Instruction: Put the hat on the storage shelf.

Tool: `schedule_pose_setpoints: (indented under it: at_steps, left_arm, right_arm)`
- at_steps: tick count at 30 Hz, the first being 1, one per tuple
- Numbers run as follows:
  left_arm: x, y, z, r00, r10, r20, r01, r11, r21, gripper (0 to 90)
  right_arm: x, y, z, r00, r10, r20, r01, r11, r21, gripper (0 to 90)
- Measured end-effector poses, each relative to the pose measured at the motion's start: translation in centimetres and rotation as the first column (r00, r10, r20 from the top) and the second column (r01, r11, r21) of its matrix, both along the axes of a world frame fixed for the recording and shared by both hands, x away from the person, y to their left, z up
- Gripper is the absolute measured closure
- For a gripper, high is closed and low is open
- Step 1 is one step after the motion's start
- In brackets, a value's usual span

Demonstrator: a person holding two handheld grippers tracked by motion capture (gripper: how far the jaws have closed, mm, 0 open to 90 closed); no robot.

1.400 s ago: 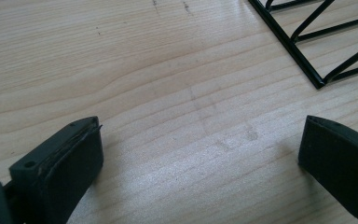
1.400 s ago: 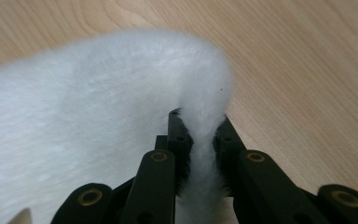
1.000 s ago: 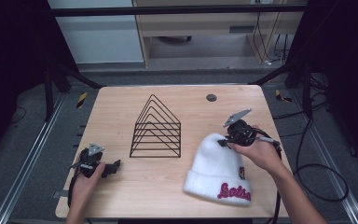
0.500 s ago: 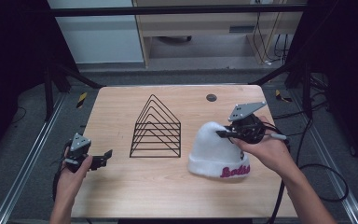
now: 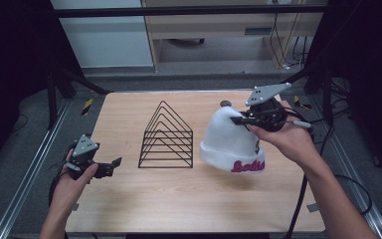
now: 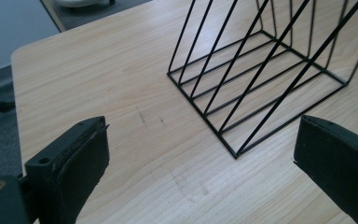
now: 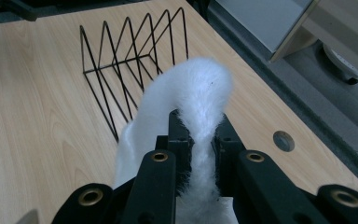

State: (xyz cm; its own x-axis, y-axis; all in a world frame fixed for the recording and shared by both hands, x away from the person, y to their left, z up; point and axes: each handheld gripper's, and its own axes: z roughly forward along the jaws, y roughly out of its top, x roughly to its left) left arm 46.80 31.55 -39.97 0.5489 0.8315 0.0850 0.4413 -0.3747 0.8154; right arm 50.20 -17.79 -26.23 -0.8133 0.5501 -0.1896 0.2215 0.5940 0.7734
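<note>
A white knit beanie (image 5: 229, 142) with pink lettering on its cuff hangs above the table, lifted by its crown. My right gripper (image 5: 238, 120) is shut on that crown; in the right gripper view the fuzzy fabric (image 7: 200, 100) is pinched between the black jaws of the right gripper (image 7: 200, 156). A black wire rack (image 5: 166, 135) of triangular dividers stands at the table's middle, just left of the hat. Over the table's left front my left gripper (image 5: 113, 164) is open, with nothing between its jaws. In the left gripper view the left gripper (image 6: 200, 158) faces the rack's corner (image 6: 256, 79).
The wooden table (image 5: 189, 199) has bare room in front of the rack and hat. A small round hole (image 7: 283, 139) sits in the tabletop near the far right edge. Metal rails run along both table sides, and cables trail at the right.
My right gripper has risen with the beanie, lifting it off the table until it hangs by its crown. My left gripper has also risen and edged toward the table's left edge.
</note>
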Motion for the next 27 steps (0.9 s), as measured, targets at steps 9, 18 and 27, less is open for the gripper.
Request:
schedule_pose_setpoints:
  at_steps: [9,18,27]
  left_arm:
    - [-0.1,-0.2,1.1,0.9993,-0.038,-0.005,0.038,0.9991,-0.019,2.7]
    - [0.3,-0.7,2.6,0.9981,-0.061,0.008,0.06,0.9981,0.014,2.7]
    - [0.7,-2.1,4.6,0.9936,-0.103,0.047,0.101,0.9944,0.028,2.6]
  right_arm:
    - [0.2,1.3,2.4,0.9991,0.018,0.037,-0.018,0.9998,-0.005,81.5]
    - [0.7,2.4,4.6,0.9972,0.028,0.069,-0.028,0.9996,0.0,81.4]
    - [1.2,4.3,7.1,0.9926,0.041,0.114,-0.042,0.9991,0.007,81.3]
